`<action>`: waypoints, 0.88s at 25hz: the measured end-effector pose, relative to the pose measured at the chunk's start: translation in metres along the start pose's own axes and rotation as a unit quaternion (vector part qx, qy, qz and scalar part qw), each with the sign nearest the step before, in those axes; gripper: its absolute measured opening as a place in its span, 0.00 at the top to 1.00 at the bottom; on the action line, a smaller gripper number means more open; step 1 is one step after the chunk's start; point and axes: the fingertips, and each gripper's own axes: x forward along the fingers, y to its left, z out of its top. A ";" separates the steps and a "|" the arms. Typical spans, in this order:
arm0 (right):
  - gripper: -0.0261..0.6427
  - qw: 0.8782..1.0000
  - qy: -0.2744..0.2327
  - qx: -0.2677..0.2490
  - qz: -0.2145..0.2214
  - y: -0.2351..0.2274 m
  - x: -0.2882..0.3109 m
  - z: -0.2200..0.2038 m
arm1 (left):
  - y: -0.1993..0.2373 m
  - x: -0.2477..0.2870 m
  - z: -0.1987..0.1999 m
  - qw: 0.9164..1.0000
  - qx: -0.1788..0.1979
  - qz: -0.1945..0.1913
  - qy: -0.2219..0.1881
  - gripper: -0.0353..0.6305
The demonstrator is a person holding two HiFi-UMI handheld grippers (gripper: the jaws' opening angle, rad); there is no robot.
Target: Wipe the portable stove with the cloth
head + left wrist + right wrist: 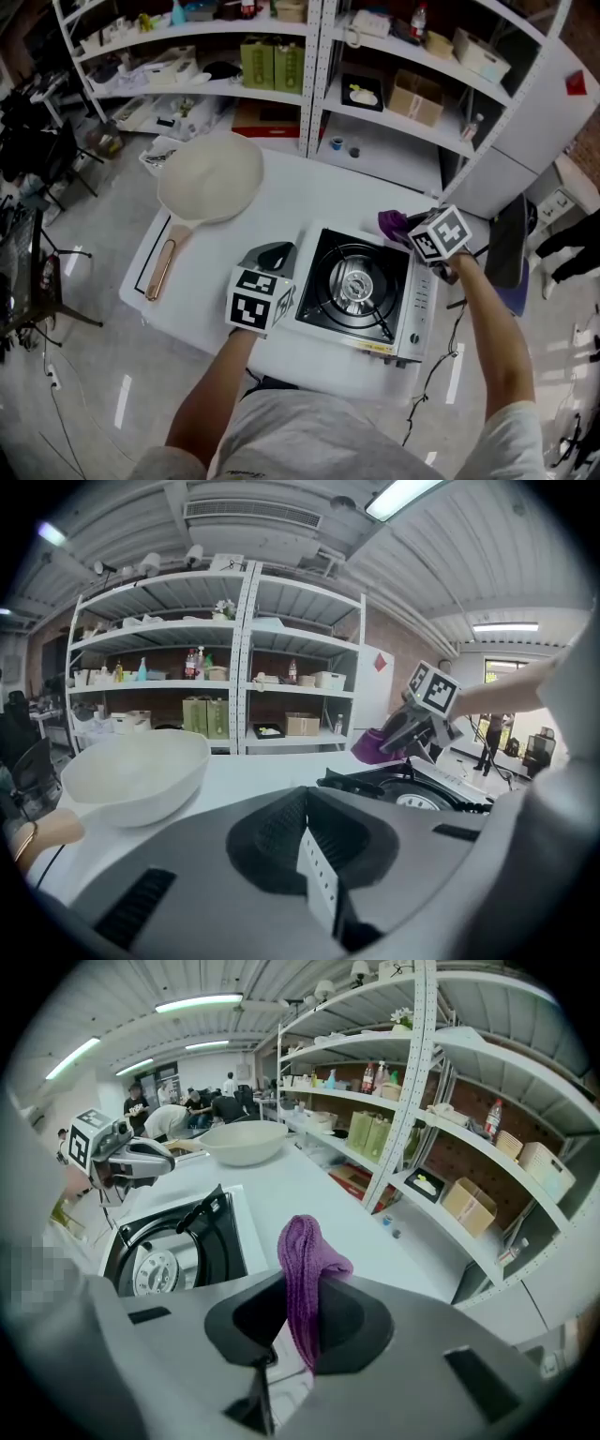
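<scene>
The portable stove (360,292) sits on the white table (291,202), white body with a black burner top. My right gripper (405,228) hovers at the stove's far right corner, shut on a purple cloth (394,223). The right gripper view has the cloth (307,1283) pinched upright between the jaws, with the stove (178,1241) to the left. At the stove's near left edge, my left gripper (272,255) is shut with nothing in it. In the left gripper view the stove (412,789) lies ahead to the right, the cloth (373,745) beyond it.
A large cream pan (208,180) with a wooden handle (159,270) lies on the table's left part. Metal shelves (309,56) with boxes and bottles stand behind the table. A dark chair (511,246) is at the right. People stand far off in the right gripper view.
</scene>
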 end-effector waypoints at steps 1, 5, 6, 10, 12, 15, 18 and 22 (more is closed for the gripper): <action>0.87 1.000 0.001 -0.002 0.003 0.004 0.003 0.005 | 0.001 0.000 0.000 1.000 0.000 -0.001 0.001 0.94; 0.87 1.000 0.005 -0.010 0.012 0.017 0.016 0.024 | 0.005 0.002 -0.007 1.000 -0.003 -0.005 0.006 0.94; 0.87 1.000 0.006 -0.012 0.014 0.020 0.019 0.029 | 0.006 0.003 -0.008 1.000 -0.004 -0.006 0.008 0.94; 0.87 1.000 0.005 -0.012 0.019 0.030 0.028 0.046 | 0.008 0.005 -0.012 1.000 -0.006 -0.011 0.012 0.94; 0.86 1.000 0.004 -0.015 0.022 0.036 0.032 0.056 | 0.009 0.005 -0.013 1.000 -0.007 -0.014 0.012 0.94; 0.87 0.999 0.003 -0.018 0.027 0.046 0.039 0.070 | 0.010 0.005 -0.015 1.000 -0.006 -0.018 0.014 0.94; 0.87 0.999 0.001 -0.021 0.030 0.054 0.046 0.081 | 0.011 0.005 -0.017 1.000 -0.006 -0.021 0.016 0.94; 0.86 0.999 0.001 -0.026 0.034 0.062 0.056 0.095 | 0.015 0.006 -0.022 1.000 -0.006 -0.024 0.019 0.94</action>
